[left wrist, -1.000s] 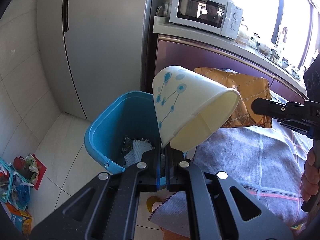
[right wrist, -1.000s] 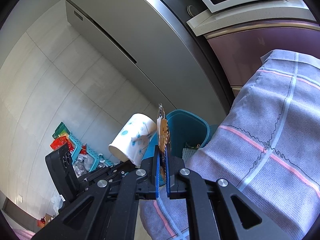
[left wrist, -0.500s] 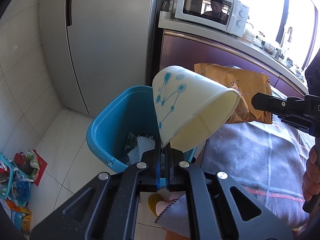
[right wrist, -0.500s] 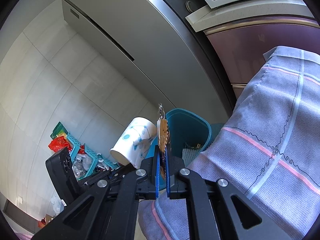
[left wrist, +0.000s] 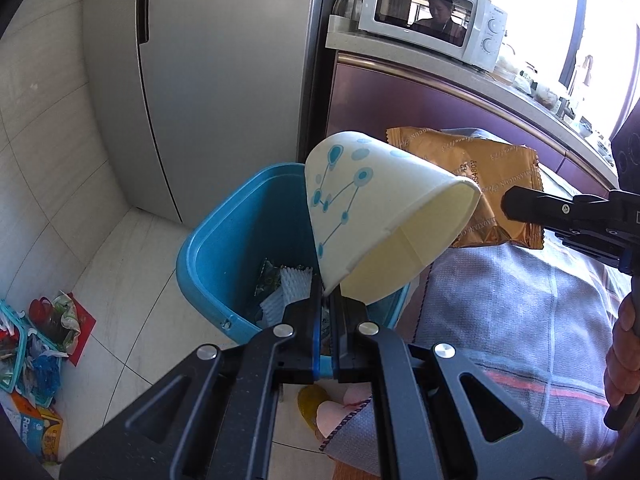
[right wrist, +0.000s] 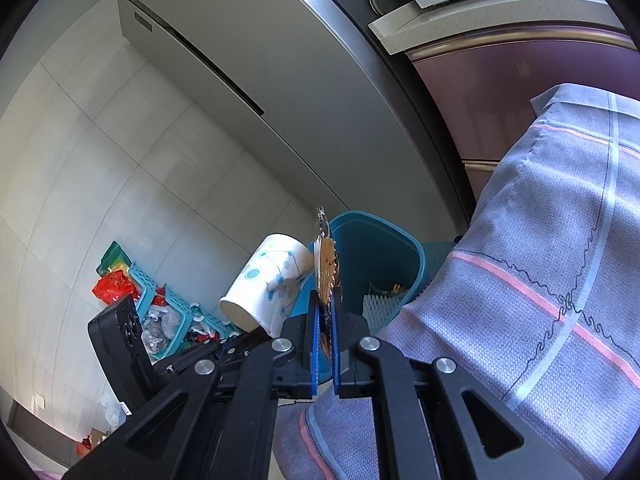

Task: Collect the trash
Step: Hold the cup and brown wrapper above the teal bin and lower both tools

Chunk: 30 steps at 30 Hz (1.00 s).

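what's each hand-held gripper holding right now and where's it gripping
The left hand-held gripper pinches the paper cup by its rim. The right hand-held gripper clamps the orange snack wrapper at one edge.

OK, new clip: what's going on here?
A person is clearing trash with a handheld gripper in each hand. The left gripper is shut on the rim of a white paper cup with blue dots, holding it tipped over the blue bin. The right gripper is shut on an orange snack wrapper, held just beside the cup, above the edge of the cloth-covered table. The bin already holds some white foam netting and a wrapper. Neither item has been dropped yet.
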{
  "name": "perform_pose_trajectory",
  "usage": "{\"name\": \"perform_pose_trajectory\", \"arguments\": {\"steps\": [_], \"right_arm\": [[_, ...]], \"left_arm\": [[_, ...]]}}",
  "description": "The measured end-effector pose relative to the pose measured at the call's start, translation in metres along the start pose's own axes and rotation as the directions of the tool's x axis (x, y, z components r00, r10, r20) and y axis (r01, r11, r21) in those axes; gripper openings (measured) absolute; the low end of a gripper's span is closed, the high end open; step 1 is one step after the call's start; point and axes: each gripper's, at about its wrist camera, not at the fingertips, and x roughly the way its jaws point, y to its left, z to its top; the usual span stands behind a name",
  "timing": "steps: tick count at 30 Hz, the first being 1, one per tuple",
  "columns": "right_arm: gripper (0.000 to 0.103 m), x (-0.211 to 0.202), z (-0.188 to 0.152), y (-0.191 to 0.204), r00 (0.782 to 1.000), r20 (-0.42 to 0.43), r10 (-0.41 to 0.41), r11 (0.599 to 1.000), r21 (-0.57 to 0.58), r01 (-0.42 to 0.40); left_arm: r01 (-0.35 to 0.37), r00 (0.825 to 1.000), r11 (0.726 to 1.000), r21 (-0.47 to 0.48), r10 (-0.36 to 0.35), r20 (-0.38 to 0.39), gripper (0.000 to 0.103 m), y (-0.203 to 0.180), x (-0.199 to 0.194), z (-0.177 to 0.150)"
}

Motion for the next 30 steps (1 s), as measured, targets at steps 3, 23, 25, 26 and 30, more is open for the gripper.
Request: {"name": "perform_pose_trajectory", "arguments": {"steps": [3,23,25,26,30], "right_arm": [[0.004,0.002,0.000,0.000,1.000,-0.004,-0.004,1.000,0.004,0.004],[0.004,0.026,0.002,0.006,0.999,-0.034,-0.031,0.999,0.018,0.031],[0.004,0.029,0.002,0.006,0.999,-0.039,-0.034,0.999,0.019,0.035],[0.004,0.030,0.002,0.006,0.999,-0.040,-0.037,0.999,0.018,0.037],[0.004,0.035,0.001,0.009,0.998,-0.047,-0.044,0.999,0.018,0.045]], "left_arm": [[-0.002,1.000,1.000,-0.001,0.002,-0.006,0.004,0.001,0.003,0.000],[-0.019,0.999,1.000,-0.017,0.018,-0.041,0.004,0.006,0.023,-0.002],[-0.019,0.999,1.000,-0.019,0.018,-0.044,0.004,0.008,0.025,-0.003],[-0.020,0.999,1.000,-0.019,0.019,-0.045,0.004,0.009,0.026,-0.003],[-0.022,0.998,0.999,-0.023,0.021,-0.056,0.004,0.010,0.031,-0.004]]}}
